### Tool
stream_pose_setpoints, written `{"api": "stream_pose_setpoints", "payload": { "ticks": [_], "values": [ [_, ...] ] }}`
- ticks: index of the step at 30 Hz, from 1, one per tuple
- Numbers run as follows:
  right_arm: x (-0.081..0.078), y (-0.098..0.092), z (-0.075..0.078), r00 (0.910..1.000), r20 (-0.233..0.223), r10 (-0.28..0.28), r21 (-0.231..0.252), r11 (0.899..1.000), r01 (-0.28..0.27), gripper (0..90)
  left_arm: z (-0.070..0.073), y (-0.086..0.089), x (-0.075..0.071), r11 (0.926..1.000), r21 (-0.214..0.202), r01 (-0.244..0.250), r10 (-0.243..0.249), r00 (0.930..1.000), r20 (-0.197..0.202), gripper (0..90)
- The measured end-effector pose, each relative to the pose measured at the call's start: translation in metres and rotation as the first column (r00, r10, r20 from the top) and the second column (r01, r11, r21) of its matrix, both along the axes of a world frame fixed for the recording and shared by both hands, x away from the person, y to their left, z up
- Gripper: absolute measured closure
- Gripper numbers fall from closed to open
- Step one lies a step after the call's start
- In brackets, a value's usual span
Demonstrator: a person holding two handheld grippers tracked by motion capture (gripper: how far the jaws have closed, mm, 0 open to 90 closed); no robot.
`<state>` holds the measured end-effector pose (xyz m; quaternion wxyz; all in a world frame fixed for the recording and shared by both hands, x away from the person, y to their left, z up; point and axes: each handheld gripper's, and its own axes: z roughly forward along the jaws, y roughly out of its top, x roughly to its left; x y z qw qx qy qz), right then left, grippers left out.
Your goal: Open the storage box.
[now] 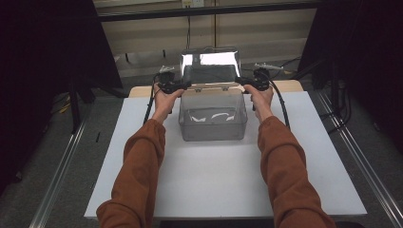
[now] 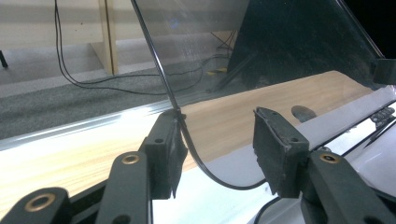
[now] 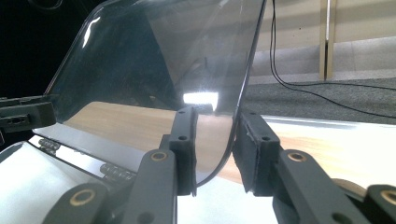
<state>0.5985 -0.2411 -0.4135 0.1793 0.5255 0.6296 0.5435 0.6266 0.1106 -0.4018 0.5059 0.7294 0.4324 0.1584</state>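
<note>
A clear plastic box [image 1: 213, 116] is seen standing at the far middle of a white table top [image 1: 218, 175], with its transparent lid [image 1: 210, 64] raised upright on the hinges at the box's far edge. Wide bare surface is left on the near side and to both sides of the box; beyond it only a narrow strip of wooden board [image 1: 290, 85] remains before the table's far edge.

Both forearms, in rust-coloured sleeves, are stretched forward from the near edge, one on each side of the box, the hands being held level with the lid's lower corners.

The left gripper [image 1: 172, 85] is placed at the lid's left edge. In the left gripper view that edge [image 2: 180, 121] is shown between the jaws: it lies against one pad, while the other pad [image 2: 279, 151] stands clear, so the jaws are apart and nothing is clamped.

The right gripper [image 1: 254, 81] is placed at the lid's right edge. In the right gripper view the edge [image 3: 238, 116] passes between the jaws, with a gap visible at each pad; these jaws too are apart.
</note>
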Motion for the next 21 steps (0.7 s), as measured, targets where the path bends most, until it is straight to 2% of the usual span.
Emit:
{"api": "stream_pose_setpoints", "payload": {
  "ticks": [5, 7, 13, 18, 21],
  "values": [
    [0.0004, -0.0005, -0.0027, 0.9998, -0.019, -0.002, 0.031, 1.000, 0.003, 66.6, -0.0021, 0.0001, 0.0009, 0.9999, 0.010, -0.003, 0.003, 1.0000, -0.009, 50.3],
    [0.0005, 0.0006, -0.0040, 0.9996, -0.029, 0.001, 0.027, 1.000, 0.000, 64.3, -0.0034, 0.0015, 0.0017, 1.0000, -0.007, -0.001, 0.001, 0.9998, -0.022, 49.5],
    [0.0013, -0.0003, -0.0058, 0.9994, -0.035, 0.004, 0.046, 0.999, -0.002, 64.4, -0.0038, 0.0016, 0.0020, 0.9999, -0.014, -0.001, 0.001, 0.9996, -0.029, 49.4],
    [0.0014, -0.0003, -0.0074, 0.9989, -0.045, 0.008, 0.060, 0.998, -0.005, 63.0, -0.0065, 0.0000, 0.0018, 0.9996, -0.028, 0.000, -0.001, 0.9990, -0.045, 43.4],
    [0.0015, -0.0005, -0.0086, 0.9987, -0.050, 0.008, 0.073, 0.997, -0.004, 63.1, -0.0059, -0.0002, 0.0016, 0.9999, -0.013, 0.000, -0.001, 0.9993, -0.037, 41.7]
  ]
}}
